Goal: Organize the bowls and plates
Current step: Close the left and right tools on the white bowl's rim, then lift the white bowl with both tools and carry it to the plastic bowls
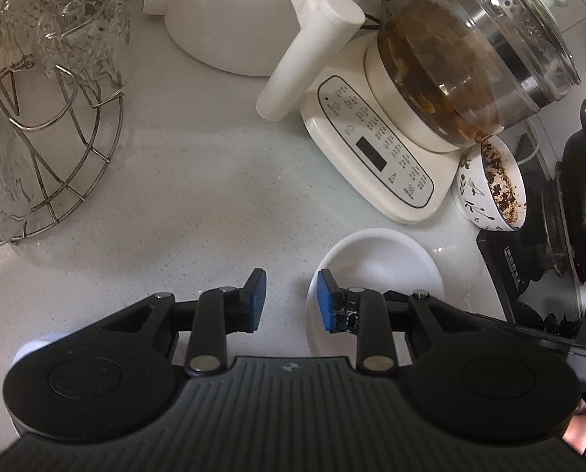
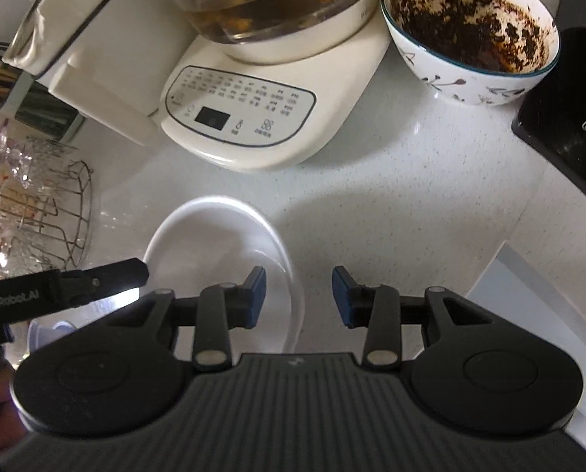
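Observation:
A white plate lies on the pale counter; in the right wrist view it is at lower centre-left. A patterned bowl with dark residue stands beyond it beside the kettle base, and shows in the right wrist view at top right. My left gripper is open, its right finger over the plate's left rim, holding nothing. My right gripper is open and empty, its left finger over the plate's right edge. The left gripper's finger shows at the plate's left side.
A glass kettle on a cream base stands behind the plate. A white appliance is at the back. A wire rack with upturned glasses is at the left. A black stove with a pot is at the right. The counter edge is lower right.

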The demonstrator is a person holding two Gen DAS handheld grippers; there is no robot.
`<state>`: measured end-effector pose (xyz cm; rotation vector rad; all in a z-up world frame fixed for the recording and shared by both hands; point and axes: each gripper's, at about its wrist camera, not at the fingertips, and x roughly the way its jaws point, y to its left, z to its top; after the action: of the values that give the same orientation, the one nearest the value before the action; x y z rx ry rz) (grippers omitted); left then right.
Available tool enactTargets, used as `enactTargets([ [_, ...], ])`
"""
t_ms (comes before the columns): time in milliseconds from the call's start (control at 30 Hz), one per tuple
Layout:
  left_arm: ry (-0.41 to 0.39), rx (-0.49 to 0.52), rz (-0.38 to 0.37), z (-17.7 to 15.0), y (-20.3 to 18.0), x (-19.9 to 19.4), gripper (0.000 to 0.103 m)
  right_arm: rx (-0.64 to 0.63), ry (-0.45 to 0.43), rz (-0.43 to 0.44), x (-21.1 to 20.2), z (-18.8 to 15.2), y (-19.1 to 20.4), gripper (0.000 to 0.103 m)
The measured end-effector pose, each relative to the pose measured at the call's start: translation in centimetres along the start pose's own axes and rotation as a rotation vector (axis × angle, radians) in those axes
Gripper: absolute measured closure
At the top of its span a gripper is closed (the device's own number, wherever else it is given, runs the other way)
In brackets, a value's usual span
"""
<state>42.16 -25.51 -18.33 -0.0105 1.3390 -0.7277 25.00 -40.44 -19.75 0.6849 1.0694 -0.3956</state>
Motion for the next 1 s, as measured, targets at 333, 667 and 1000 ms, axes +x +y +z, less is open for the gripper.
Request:
enactTargets([
  [333, 0.007, 0.000, -0.006, -0.2, -0.1, -0.2, 0.065, -0.010, 0.010, 0.026, 0.7, -0.1, 0.5, 0.069],
  [667, 0.019, -0.016, -0.004, -0.6, -0.2, 0.6, 0.065, -0.009, 0.017, 0.047, 0.7, -0.1, 0.0, 0.084],
  [1000, 0.049, -0.017, -0.037, -1.1, -0.3, 1.1, 0.085, -0.004, 0.016, 0.086, 0.3, -0.5, -0.1, 0.088],
])
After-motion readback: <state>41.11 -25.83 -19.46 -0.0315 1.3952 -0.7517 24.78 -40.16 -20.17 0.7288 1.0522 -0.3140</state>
